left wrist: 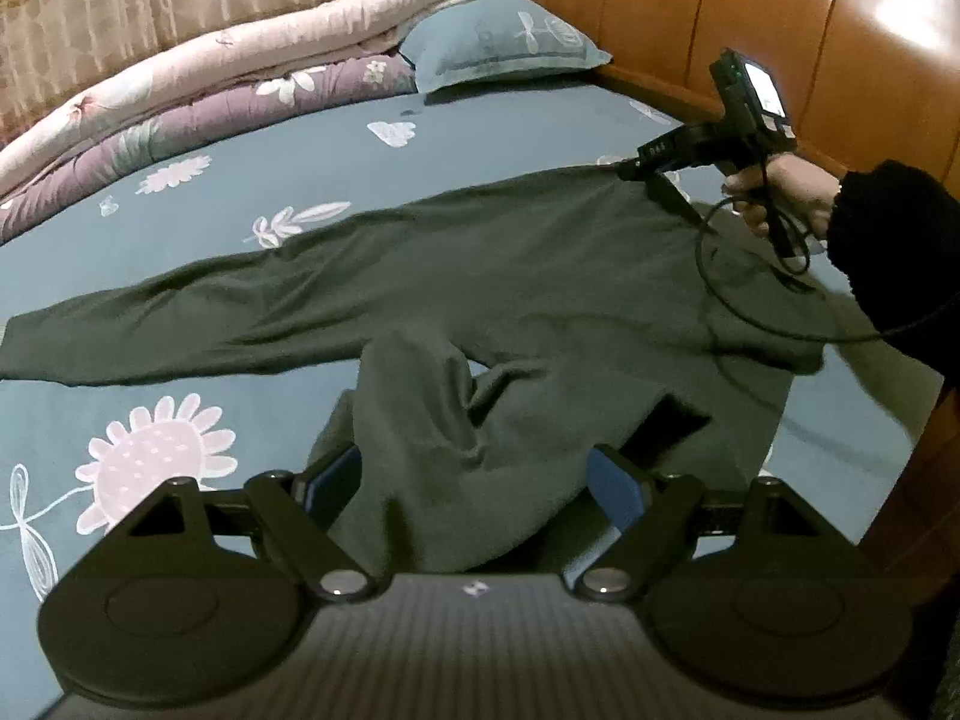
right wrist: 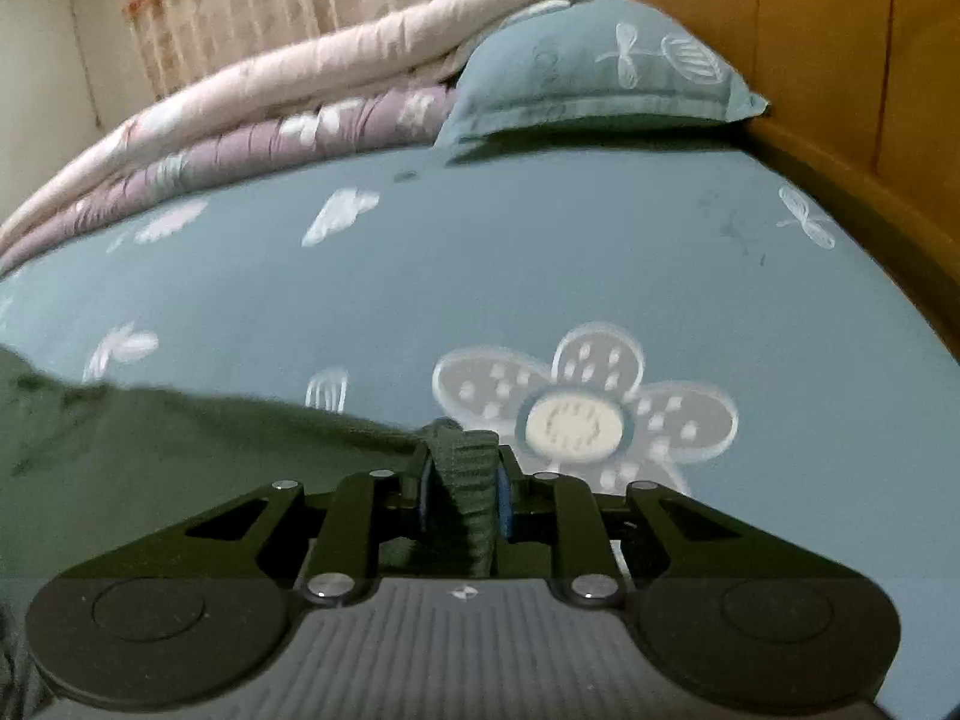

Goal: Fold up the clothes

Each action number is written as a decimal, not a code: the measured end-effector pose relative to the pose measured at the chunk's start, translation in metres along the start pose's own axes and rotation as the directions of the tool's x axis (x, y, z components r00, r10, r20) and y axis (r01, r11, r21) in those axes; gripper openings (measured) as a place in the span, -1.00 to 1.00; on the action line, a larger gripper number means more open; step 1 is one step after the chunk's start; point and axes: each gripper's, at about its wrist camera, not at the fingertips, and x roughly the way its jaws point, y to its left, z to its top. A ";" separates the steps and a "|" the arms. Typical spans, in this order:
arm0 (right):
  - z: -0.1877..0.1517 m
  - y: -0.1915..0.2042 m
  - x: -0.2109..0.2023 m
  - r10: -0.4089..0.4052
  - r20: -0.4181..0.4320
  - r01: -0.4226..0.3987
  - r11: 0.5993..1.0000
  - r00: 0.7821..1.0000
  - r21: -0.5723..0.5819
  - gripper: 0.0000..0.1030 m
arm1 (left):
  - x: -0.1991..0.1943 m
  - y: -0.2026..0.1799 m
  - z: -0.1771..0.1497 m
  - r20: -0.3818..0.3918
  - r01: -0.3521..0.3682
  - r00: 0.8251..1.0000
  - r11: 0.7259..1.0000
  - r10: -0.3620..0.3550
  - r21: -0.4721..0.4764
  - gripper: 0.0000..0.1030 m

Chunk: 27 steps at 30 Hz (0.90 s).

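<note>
Soft, limp dark green trousers (left wrist: 480, 276) lie spread on the bed (left wrist: 180, 180), the right tool (right wrist: 465, 480) pinching their ribbed waistband, the left tool (left wrist: 474, 480) spread around a near leg, best gripped at hems.

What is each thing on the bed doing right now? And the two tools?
Pants: spread flat, one leg bunched up near the left tool.
Left tool: open wide, cloth lying between its fingers.
Right tool: shut on the pants' ribbed edge.
Quilts: folded, stacked.
Pillow: lying by the headboard.
</note>
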 end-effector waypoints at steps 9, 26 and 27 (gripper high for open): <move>0.003 -0.006 0.001 -0.046 -0.032 0.047 0.999 0.998 0.027 0.14 | -0.007 -0.004 0.005 0.015 -0.012 1.000 1.000 0.012 0.029 0.61; -0.006 0.071 0.059 -0.010 -0.163 -0.014 0.989 0.987 -0.147 0.90 | -0.014 0.001 -0.009 -0.009 -0.070 0.997 0.998 0.070 0.006 0.61; 0.001 0.069 0.061 -0.011 -0.185 -0.011 0.993 0.983 -0.118 0.89 | -0.016 0.004 -0.010 -0.007 -0.074 0.997 0.997 0.074 -0.004 0.61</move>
